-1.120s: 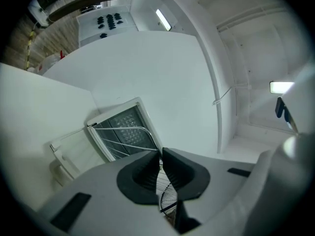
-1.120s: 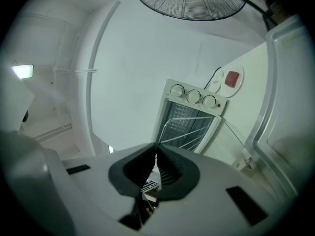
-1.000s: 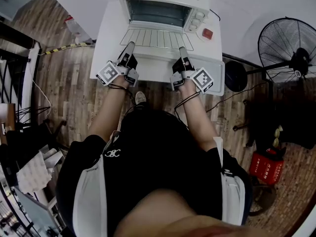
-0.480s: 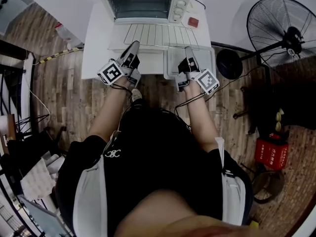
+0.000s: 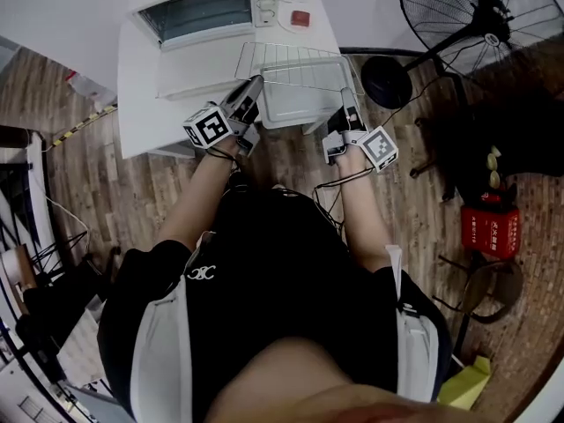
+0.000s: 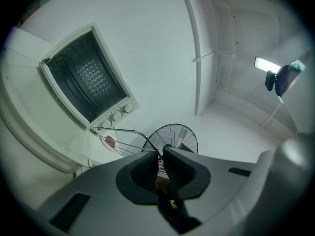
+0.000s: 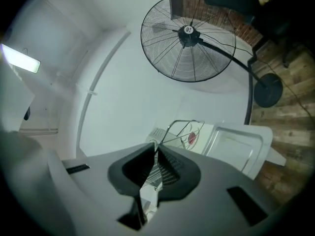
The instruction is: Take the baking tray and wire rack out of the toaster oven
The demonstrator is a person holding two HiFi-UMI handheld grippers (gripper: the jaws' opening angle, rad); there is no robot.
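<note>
The white toaster oven (image 5: 207,11) stands at the back of the white table (image 5: 141,86). The wire rack (image 5: 295,63) is outside it, held over the white baking tray (image 5: 304,104) at the table's right end. My left gripper (image 5: 254,85) is shut on the rack's near left corner. My right gripper (image 5: 349,97) pinches the near right corner, and its jaws are opening with the wire between them. The left gripper view shows the rack wire (image 6: 123,132) running into the left gripper (image 6: 158,154), with the oven (image 6: 86,80) beyond. In the right gripper view the rack (image 7: 184,127) meets the right gripper (image 7: 156,145), and the tray (image 7: 236,146) lies behind.
A small red object (image 5: 300,18) lies on the table beside the oven's knobs. A standing fan (image 5: 467,16) with a round base (image 5: 386,82) is just right of the table. A red box (image 5: 489,227) sits on the wooden floor at right.
Both grippers have carried the wire rack away from the oven's front and to the right, so it is now above the baking tray at the table's right end.
</note>
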